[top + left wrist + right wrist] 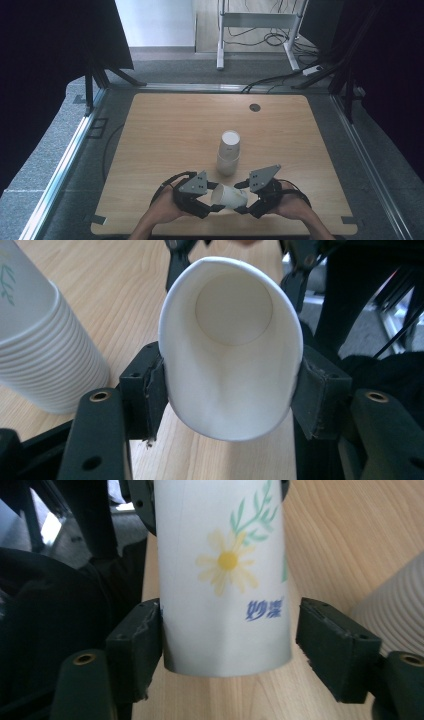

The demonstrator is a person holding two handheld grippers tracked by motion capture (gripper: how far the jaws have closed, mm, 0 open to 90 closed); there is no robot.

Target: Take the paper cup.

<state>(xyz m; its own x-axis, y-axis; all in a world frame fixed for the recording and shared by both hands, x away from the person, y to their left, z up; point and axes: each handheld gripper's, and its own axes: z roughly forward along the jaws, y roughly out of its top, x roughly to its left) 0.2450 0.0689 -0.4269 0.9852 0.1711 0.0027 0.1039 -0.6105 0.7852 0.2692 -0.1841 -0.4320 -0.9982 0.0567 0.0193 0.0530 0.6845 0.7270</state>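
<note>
Squeezed oval at its rim by the left gripper's (227,390) fingers (150,390), with the right gripper's (227,645) fingers (340,647) parted around its base, lying sideways above the tabletop (165,130), the paper cup (229,196) risks creasing or slipping, or knocking the cup stack (228,152) beyond.

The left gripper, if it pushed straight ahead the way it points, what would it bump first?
The left gripper is already squeezing the paper cup at its rim. Past the cup, the right gripper at the cup's base probably comes next, though depth is hard to judge.
</note>
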